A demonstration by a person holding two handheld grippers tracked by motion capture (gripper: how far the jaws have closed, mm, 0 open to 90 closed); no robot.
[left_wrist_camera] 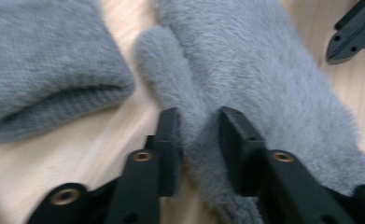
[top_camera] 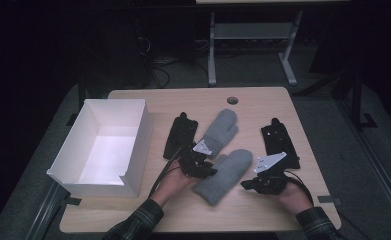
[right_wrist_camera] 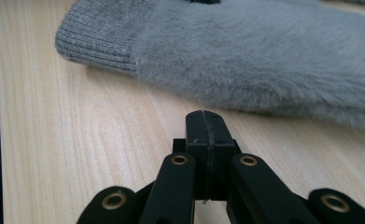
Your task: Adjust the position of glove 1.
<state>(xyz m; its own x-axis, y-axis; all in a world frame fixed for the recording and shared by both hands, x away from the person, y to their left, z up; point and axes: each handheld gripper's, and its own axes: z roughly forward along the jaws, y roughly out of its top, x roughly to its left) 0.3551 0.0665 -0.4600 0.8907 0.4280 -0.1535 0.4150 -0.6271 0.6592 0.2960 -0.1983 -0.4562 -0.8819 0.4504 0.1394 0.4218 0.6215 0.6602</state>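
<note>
Two grey fuzzy mittens lie on the wooden table [top_camera: 133,210]. The far mitten [top_camera: 220,129] points away and the near mitten [top_camera: 228,175] lies slanted in front of it. My left gripper [top_camera: 209,167] is at the near mitten's left edge. In the left gripper view its jaws [left_wrist_camera: 199,140] pinch the fur of this mitten [left_wrist_camera: 264,70] just below the thumb, beside the other mitten's knit cuff [left_wrist_camera: 45,70]. My right gripper [top_camera: 248,184] rests low at the near mitten's right side. Its jaws [right_wrist_camera: 206,126] are shut and hold nothing, a short way from the mitten [right_wrist_camera: 264,56].
An open white box [top_camera: 139,145] stands at the table's left. A black gripper stand [top_camera: 180,132] lies left of the far mitten, and a second stand [top_camera: 279,140] lies to the right. A round hole [top_camera: 232,100] sits near the table's far edge.
</note>
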